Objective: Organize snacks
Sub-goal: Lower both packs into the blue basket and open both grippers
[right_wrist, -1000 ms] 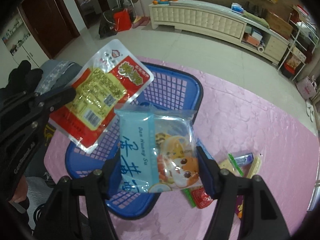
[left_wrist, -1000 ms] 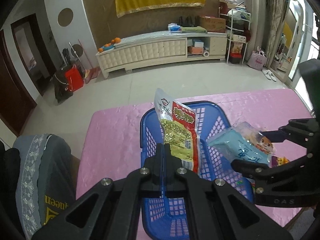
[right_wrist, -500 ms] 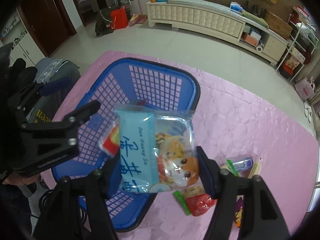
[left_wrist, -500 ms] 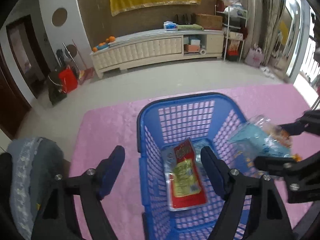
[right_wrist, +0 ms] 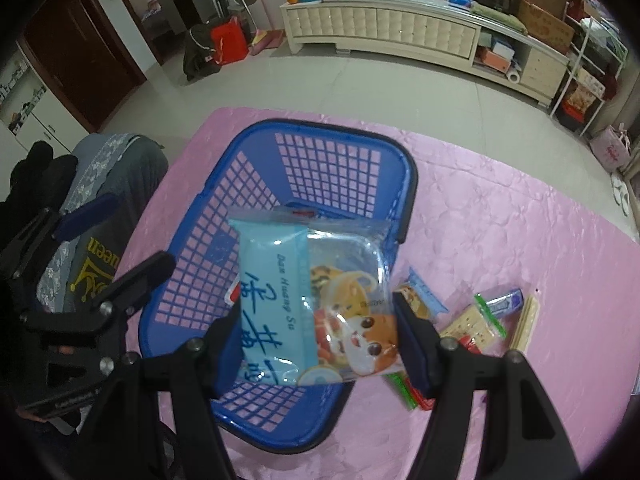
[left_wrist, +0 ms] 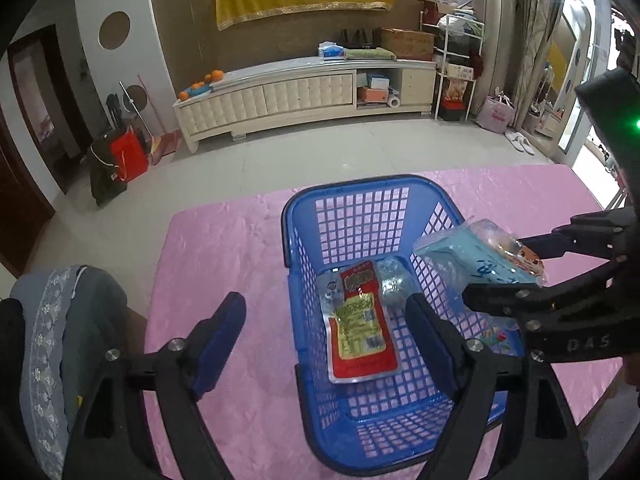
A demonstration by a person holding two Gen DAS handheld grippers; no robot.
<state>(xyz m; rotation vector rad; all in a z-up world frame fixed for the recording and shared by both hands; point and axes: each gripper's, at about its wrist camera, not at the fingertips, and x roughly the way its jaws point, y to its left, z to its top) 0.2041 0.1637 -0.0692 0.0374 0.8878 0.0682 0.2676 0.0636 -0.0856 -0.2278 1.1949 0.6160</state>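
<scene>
With the left gripper [left_wrist: 326, 328] opening, empty, the right gripper [right_wrist: 318, 330] pinching the blue pack [right_wrist: 312, 300] should release over the basket [right_wrist: 402, 184] floor at 12 o'clock.

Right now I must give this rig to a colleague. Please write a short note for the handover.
Left gripper: jaws opening, nothing between them, above the blue basket.
Right gripper: shut on the light blue snack bag, above the basket.
Done: red and yellow packet lies in the basket.
Left: drop the blue bag in, then the small snacks on the pink cloth.
</scene>
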